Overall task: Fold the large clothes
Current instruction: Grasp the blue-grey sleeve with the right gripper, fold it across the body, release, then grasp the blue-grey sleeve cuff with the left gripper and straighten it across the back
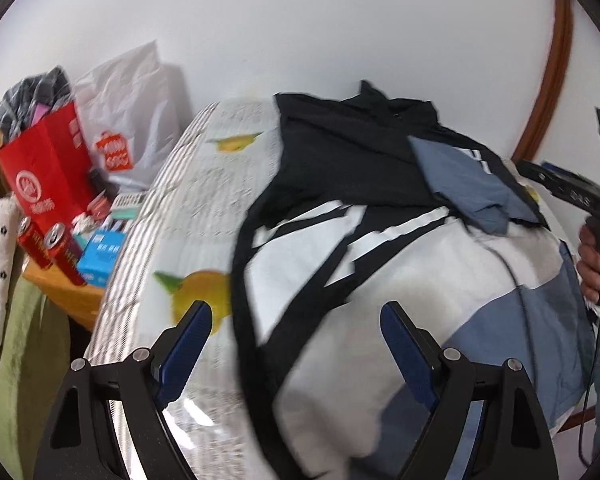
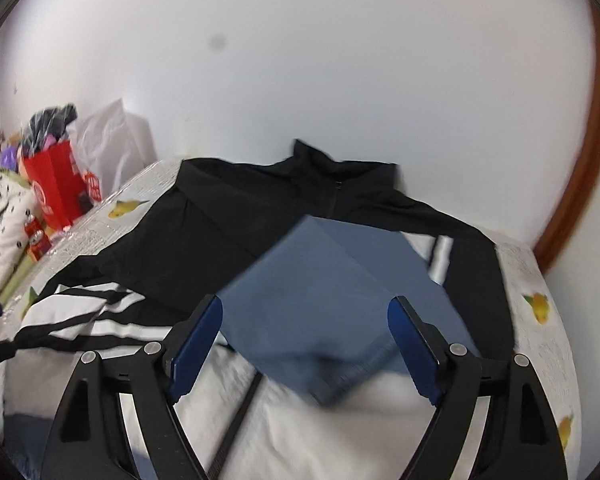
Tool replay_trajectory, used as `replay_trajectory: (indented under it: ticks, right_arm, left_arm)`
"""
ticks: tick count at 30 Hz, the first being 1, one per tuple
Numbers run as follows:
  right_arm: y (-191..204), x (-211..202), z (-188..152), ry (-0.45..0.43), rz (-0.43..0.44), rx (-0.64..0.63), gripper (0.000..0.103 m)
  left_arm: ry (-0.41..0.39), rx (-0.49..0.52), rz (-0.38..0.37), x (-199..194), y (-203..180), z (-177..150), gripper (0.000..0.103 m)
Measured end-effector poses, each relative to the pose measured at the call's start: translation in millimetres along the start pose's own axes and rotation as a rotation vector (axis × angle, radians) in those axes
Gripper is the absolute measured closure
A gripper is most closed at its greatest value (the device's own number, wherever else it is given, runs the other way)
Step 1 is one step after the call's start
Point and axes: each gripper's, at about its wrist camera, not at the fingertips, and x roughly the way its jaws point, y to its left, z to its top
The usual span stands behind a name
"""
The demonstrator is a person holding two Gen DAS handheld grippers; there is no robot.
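A large jacket, black at the top, white in the body and grey-blue at the cuffs and hem, lies spread on the bed (image 1: 356, 264) (image 2: 236, 216). Its right sleeve is folded across the chest, blue cuff (image 2: 332, 312) on top. The left sleeve, black with white stripes (image 2: 88, 312), lies out to the left. My left gripper (image 1: 296, 336) is open and empty above the jacket's white body. My right gripper (image 2: 306, 330) is open and empty just over the blue cuff. The right gripper also shows at the right edge of the left wrist view (image 1: 572, 192).
The bed has a white quilt printed with lemons (image 1: 204, 184) against a white wall. A side table at the left holds a red paper bag (image 1: 44, 168), red cans (image 1: 60, 248), a blue box (image 1: 100, 256) and a white plastic bag (image 1: 128, 120). A wooden frame (image 2: 588, 168) curves at the right.
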Motion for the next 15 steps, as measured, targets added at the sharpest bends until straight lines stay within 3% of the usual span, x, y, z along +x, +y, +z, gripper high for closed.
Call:
replay_trajectory:
  ticks: [7,11,15]
  right_arm:
    - [-95.5,-50.2,-39.5,0.024,-0.123,0.172,0.019]
    - [-147.1,-65.7,-62.4,0.068,-0.177,0.238,0.020]
    - [-191.7,-76.6,-88.0,0.093,-0.197,0.311,0.030]
  left_arm:
    - [-0.039,0.102,-0.048,-6.2,-65.6,28.2,0.018]
    - [-0.019,0.157,-0.098,4.3,-112.1,44.4,0.018]
    - [-0.001,0.208,-0.111,19.1,-158.8,55.9,0.018]
